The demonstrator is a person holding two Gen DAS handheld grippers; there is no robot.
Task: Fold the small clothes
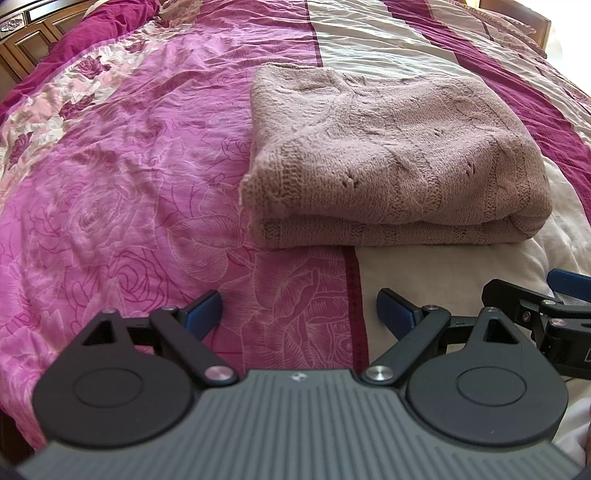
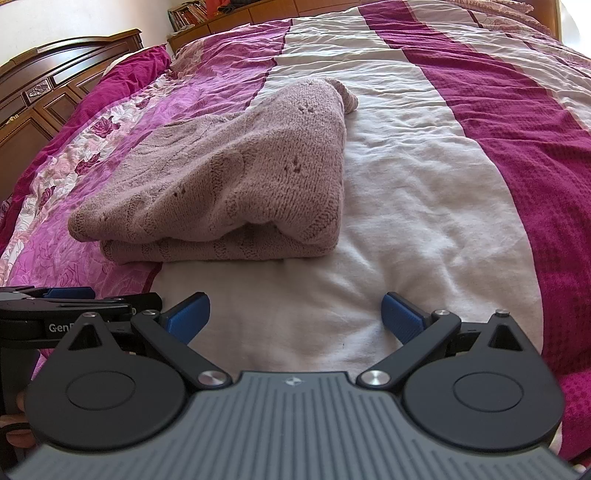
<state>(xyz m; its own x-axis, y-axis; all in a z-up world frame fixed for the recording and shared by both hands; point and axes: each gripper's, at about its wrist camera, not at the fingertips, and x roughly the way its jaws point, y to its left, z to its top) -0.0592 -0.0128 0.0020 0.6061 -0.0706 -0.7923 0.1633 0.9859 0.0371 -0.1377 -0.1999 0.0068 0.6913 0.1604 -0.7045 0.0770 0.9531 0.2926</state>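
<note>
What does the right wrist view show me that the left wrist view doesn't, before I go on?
Only the right wrist view shows the bookshelf behind the bed, the sleeve end poking out at the sweater's far corner, and a fingertip of the person at the lower left edge.

Only the left wrist view shows the sweater's left edge and the rose-print pink panel beside it in full.

Both show the folded pink knit sweater lying on the striped bedspread, the wooden headboard, and the left gripper and right gripper, open and empty, short of the sweater.
</note>
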